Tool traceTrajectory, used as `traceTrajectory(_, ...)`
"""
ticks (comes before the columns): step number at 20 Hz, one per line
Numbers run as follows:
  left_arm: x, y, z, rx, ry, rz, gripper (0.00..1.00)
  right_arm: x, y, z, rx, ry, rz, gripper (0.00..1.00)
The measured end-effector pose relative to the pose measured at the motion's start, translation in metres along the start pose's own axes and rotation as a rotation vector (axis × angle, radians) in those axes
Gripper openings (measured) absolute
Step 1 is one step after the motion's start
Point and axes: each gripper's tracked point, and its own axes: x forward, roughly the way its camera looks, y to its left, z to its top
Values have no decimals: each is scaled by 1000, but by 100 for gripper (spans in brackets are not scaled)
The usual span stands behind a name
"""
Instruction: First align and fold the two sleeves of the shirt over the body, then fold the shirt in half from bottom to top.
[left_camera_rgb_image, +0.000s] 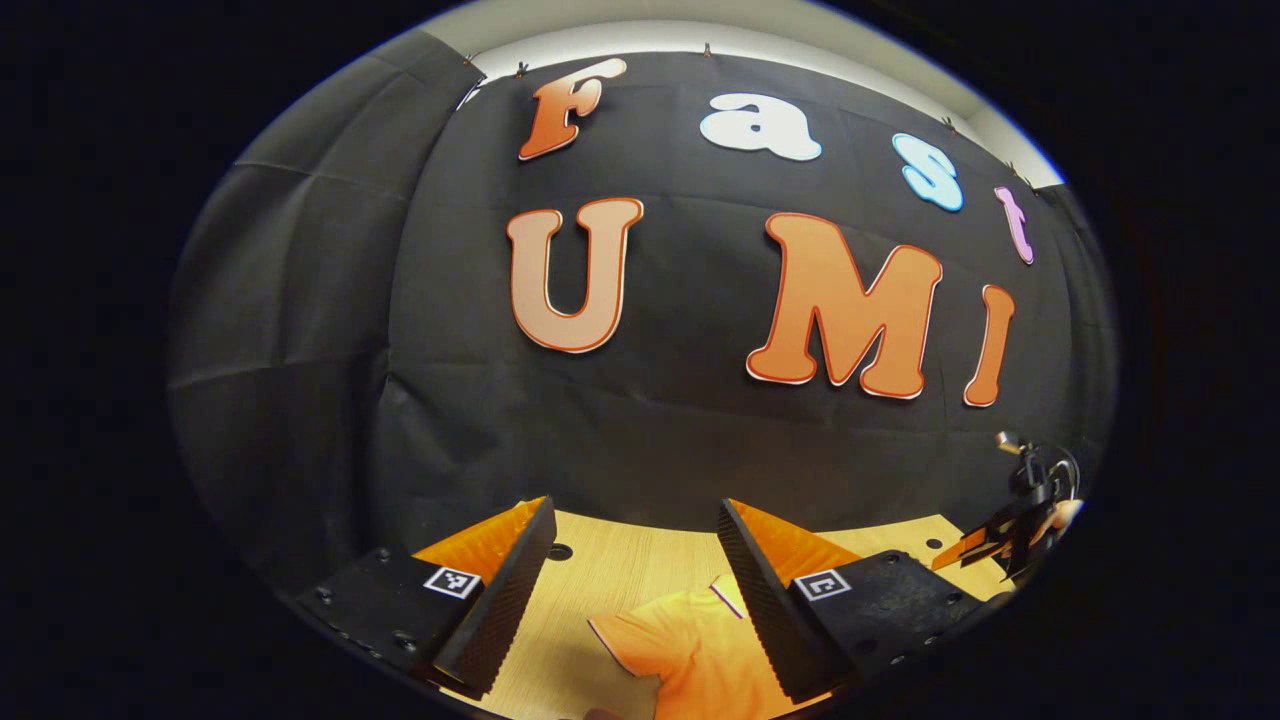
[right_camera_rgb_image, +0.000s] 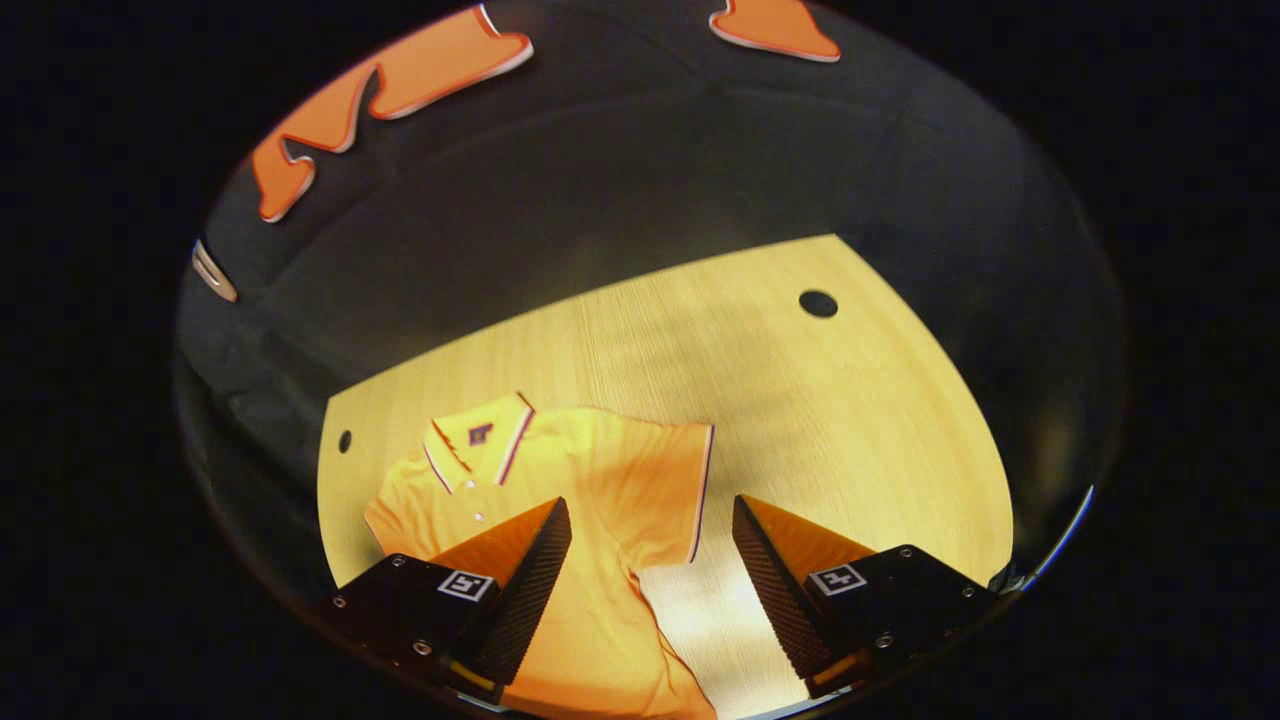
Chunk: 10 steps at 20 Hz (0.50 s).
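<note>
Your left gripper (left_camera_rgb_image: 636, 585) sits nearest in the left gripper view, its two fingers spread wide with nothing between them, held above the near part of the wooden table (left_camera_rgb_image: 610, 570). Below and between those fingers lies the orange shirt (left_camera_rgb_image: 690, 650), with one short sleeve (left_camera_rgb_image: 625, 635) pointing left and its trimmed edge visible. At the far right of that view you can see your right gripper (left_camera_rgb_image: 1000, 540), raised above the table's right edge; a small part of the hand holding it shows beside it.

Your right gripper (right_camera_rgb_image: 650, 580), in the right gripper view, also has its fingers spread apart and grips nothing. It hangs above the shirt (right_camera_rgb_image: 590, 500), which lies flat on the near left part of the table (right_camera_rgb_image: 850, 420), collar (right_camera_rgb_image: 478, 440) toward the far side and buttons down the front. One sleeve (right_camera_rgb_image: 665, 490) extends right, lying between the two fingers in this view. A round hole (right_camera_rgb_image: 818, 303) marks the table's far right area, well apart from the shirt.
</note>
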Motion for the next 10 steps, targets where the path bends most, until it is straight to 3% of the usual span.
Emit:
traceTrajectory(4, 11, 5, -16, 3, 42, 18, 98, 62, -9, -21, -45, 132, -64, 99)
traceTrajectory(7, 19, 13, -27, 55, 72, 51, 98, 92, -18, -26, -37, 184, -107, 99)
traceTrajectory(10, 23, 13, -31, 41, 83, 44, 98, 111, -26, -33, -34, 228, -143, 99)
